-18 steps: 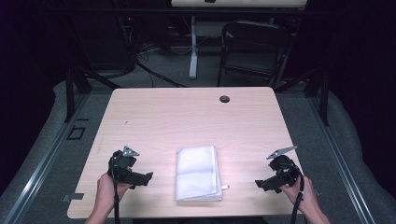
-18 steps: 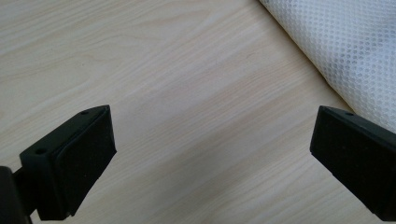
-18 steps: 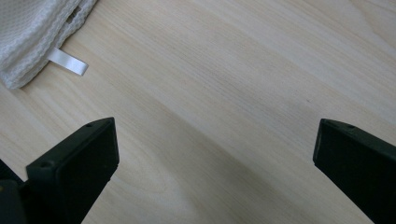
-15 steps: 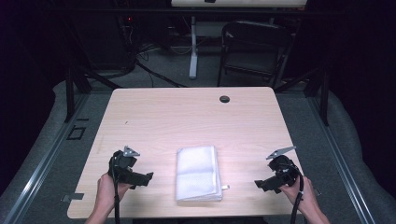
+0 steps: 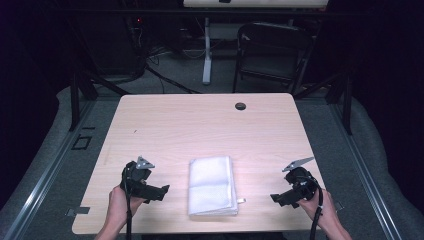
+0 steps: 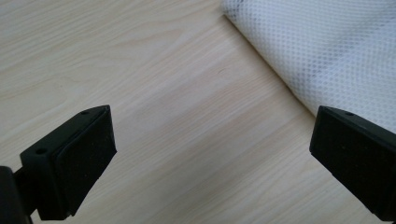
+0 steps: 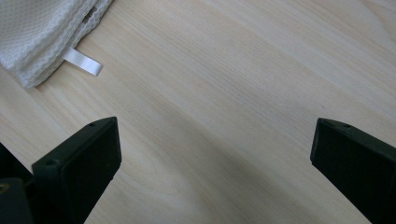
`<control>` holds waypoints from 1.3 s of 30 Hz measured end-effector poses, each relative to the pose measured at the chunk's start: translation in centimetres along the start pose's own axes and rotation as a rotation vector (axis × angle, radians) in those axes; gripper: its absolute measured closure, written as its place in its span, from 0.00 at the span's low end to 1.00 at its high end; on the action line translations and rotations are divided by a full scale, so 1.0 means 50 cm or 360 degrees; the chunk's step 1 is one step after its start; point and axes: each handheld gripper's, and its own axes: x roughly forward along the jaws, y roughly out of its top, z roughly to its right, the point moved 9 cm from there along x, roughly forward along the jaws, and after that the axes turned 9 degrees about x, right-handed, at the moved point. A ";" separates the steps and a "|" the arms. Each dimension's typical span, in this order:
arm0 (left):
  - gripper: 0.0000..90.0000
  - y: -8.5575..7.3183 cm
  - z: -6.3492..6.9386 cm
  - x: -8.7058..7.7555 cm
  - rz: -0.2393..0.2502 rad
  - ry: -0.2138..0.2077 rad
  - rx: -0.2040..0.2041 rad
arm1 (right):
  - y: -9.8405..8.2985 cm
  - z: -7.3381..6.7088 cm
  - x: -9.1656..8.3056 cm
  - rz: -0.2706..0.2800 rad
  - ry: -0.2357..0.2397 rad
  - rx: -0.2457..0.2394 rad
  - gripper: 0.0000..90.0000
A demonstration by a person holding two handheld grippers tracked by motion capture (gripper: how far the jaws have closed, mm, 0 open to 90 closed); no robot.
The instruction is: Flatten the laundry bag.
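A pale wooden desk (image 5: 210,125) sits in a dark room. I see the folded white cloth (image 5: 211,185) lying flat near its front edge, between my grippers. My left gripper (image 5: 159,191) rests just beside the cloth, fingers wide apart, empty; my right gripper (image 5: 278,198) sits farther off, fingers likewise spread.

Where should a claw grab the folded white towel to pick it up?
Probably the near right corner of the towel, where the layered edges stack up and a small tag sticks out. The right claw is open beside it and could slide in low from that side, pinching all layers. The other long side looks like a smooth fold.
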 end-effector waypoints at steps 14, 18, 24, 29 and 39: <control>0.00 0.039 0.077 0.020 0.0031 -0.0116 0.0162 | -0.001 -0.010 0.004 -0.0040 0.0014 -0.0011 0.04; 0.00 0.047 0.094 0.024 0.0051 -0.0148 0.0206 | 0.000 -0.013 0.005 -0.0032 0.0022 -0.0007 0.04; 0.01 0.062 0.126 0.026 0.0094 -0.0178 0.0311 | -0.001 -0.015 0.006 -0.0051 0.0018 -0.0020 0.04; 0.02 0.070 0.155 0.034 0.0098 -0.0239 0.0367 | 0.000 -0.018 0.008 -0.0042 0.0020 -0.0008 0.04; 0.05 0.076 0.198 0.059 0.0050 -0.0334 0.0460 | -0.001 -0.021 0.009 -0.0059 0.0024 -0.0018 0.05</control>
